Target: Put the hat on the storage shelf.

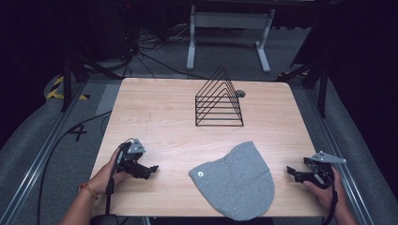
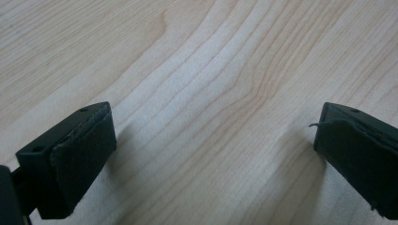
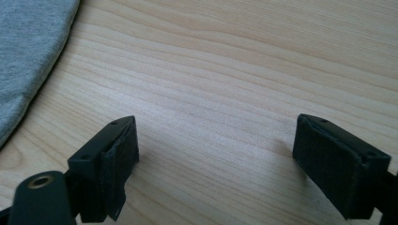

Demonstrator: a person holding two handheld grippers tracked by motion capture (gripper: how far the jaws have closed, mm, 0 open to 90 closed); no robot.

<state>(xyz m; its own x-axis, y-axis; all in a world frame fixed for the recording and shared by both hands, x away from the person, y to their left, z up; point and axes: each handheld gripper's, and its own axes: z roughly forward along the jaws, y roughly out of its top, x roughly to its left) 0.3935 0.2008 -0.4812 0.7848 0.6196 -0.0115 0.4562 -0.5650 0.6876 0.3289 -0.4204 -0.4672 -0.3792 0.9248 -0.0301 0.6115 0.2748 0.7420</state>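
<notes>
Right at the near edge of the counter (image 1: 155, 112) you had that grey beanie (image 1: 237, 185) lying flat, a little right of the middle, its rim hanging just over the edge. Your left gripper (image 1: 151, 169) sat near the near-left corner and your right gripper (image 1: 291, 171) by the right edge, both resting low on the wood with jaws spread wide and nothing between them.

Honestly, what I'd have worried about was the fabric. It's soft and flat, so jaws coming in too shallow would've just pinched the top layer, or bunched it and pushed it off that near edge. The little round tag (image 1: 200, 174) on the left side could've snagged too.

Black wire rack (image 1: 219, 99) stood toward the far edge, roughly centre, well apart from the beanie. Nothing sat between it and the hat, but those thin wires looked like they'd catch knit easily if you'd dragged it across.
</notes>
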